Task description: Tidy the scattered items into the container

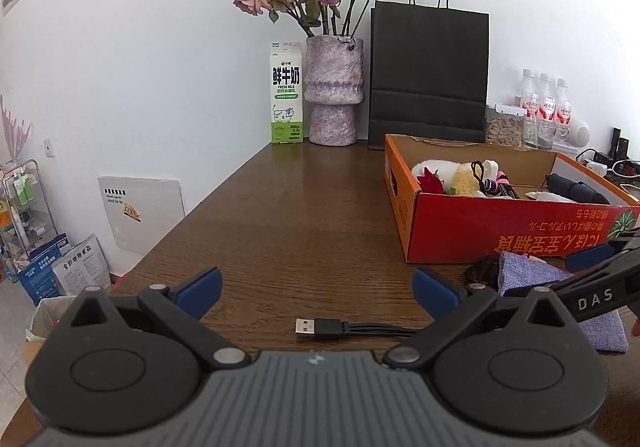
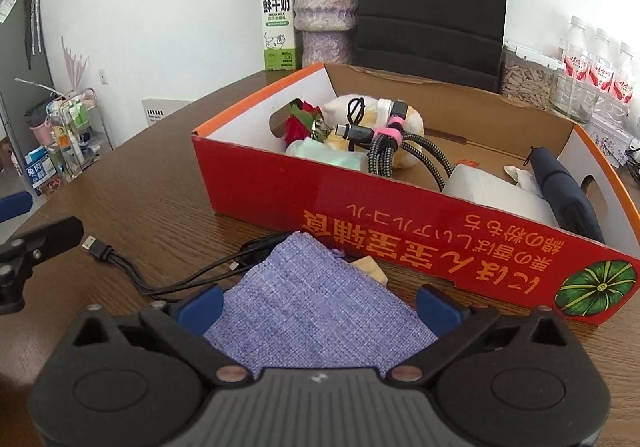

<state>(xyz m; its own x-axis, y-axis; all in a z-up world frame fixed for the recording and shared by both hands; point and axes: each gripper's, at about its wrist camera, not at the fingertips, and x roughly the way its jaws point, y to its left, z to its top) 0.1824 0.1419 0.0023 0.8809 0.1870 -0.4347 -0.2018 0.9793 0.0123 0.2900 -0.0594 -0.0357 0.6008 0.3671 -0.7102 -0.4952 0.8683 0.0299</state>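
The left gripper [image 1: 316, 289] hovered low over the wooden table [image 1: 304, 215] with its blue-padded fingers spread wide and nothing between them. Just ahead of its body, between the two fingers and nearer the right one, lay the USB plug of a black multi-head cable [image 1: 320, 326], flat on the wood, its leads running off under the right finger. Ahead and to the right of this gripper stood the red cardboard box [image 1: 496, 227], already holding a plush toy, a red flower and a bundled cord; beyond it, at the far edge, stood a milk carton [image 1: 286, 93], a mottled vase [image 1: 334, 91] of dried roses and a black paper bag [image 1: 429, 75]. The right gripper [image 2: 318, 303] also had its fingers wide apart, one at each side of a purple fabric pouch [image 2: 320, 303] that lay flat on the table directly beneath and between them; whether the pads touched the cloth could not be told. The far corner of the pouch reached close to the red box [image 2: 400, 243], which stood immediately ahead of this gripper. The black cable [image 2: 160, 279] trailed off to the left of the left finger, its plug near the tip of the other gripper.
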